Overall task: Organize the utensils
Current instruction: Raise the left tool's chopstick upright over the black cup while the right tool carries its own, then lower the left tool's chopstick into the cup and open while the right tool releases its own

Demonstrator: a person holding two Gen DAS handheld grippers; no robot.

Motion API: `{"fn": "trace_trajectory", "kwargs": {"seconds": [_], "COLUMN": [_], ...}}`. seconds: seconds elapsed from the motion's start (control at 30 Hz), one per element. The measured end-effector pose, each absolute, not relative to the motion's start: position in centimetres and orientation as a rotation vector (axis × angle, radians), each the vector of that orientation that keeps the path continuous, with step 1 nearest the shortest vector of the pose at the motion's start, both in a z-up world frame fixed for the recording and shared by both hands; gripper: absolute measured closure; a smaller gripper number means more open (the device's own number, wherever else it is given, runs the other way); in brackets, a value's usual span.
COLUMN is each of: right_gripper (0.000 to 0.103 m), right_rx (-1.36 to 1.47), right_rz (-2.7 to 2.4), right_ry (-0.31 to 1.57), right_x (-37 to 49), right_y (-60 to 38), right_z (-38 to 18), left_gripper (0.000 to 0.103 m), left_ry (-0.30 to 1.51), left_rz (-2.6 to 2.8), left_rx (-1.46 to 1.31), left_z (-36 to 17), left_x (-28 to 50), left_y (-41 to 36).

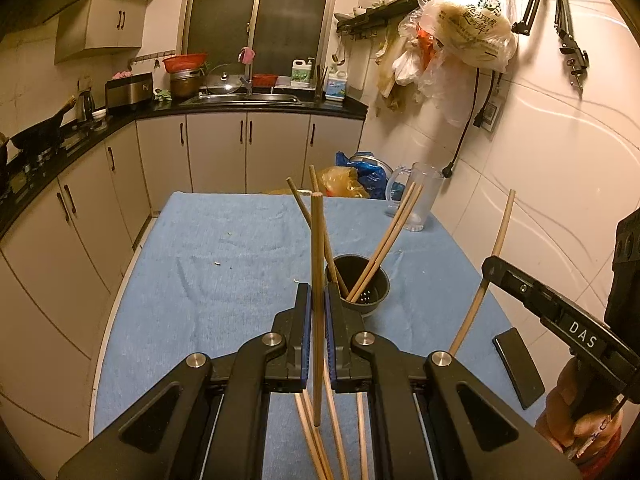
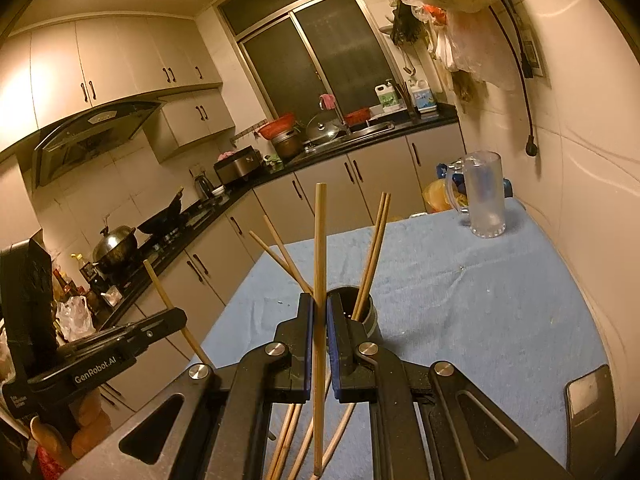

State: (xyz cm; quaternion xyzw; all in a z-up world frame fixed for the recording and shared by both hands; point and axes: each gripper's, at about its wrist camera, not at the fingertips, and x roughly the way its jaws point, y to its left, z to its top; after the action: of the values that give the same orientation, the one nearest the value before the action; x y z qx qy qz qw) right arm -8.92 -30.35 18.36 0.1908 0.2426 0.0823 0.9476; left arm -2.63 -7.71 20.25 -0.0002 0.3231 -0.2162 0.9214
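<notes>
A dark perforated cup [image 1: 374,286] [image 2: 370,316] stands on the blue cloth with several wooden chopsticks leaning in it. Just in front of it, my left gripper [image 1: 317,294] is shut on one upright chopstick [image 1: 317,240]. My right gripper [image 2: 319,306] is likewise shut on an upright chopstick [image 2: 320,232], close to the cup's near side. Each gripper shows in the other's view: the right gripper [image 1: 490,266] with its chopstick [image 1: 502,228], the left gripper [image 2: 178,316] with its chopstick [image 2: 158,280]. Loose chopsticks [image 1: 338,432] [image 2: 290,428] lie on the cloth below the jaws.
A clear glass mug [image 1: 420,196] [image 2: 484,200] stands at the table's far right corner by the tiled wall. A black phone [image 1: 518,366] [image 2: 588,404] lies near the right edge. Plastic bags [image 1: 360,178] sit behind the table. Kitchen counters run along the left and back.
</notes>
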Motion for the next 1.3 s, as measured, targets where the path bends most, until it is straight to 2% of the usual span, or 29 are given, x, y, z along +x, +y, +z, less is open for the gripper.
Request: {"fn": "trace_trajectory", "kwargs": {"seconds": [0.67, 1.3], "right_gripper": [0.096, 0.096], "right_rx": [0.412, 0.501], "right_rz": [0.152, 0.083], "right_ry": [0.455, 0.354], "right_x": [-7.7, -2.6], "right_y": [-31.6, -35.1], "right_z": [20.1, 24.1], "left_gripper": [0.097, 0.097], "left_ry": [0.634, 0.509], "left_rz": [-0.452, -0.517], "left_rx": [0.026, -0.010], "left_z": [22.2, 30.2], "left_x": [-1.6, 2.1], "left_y": [-8.8, -12.2]}}
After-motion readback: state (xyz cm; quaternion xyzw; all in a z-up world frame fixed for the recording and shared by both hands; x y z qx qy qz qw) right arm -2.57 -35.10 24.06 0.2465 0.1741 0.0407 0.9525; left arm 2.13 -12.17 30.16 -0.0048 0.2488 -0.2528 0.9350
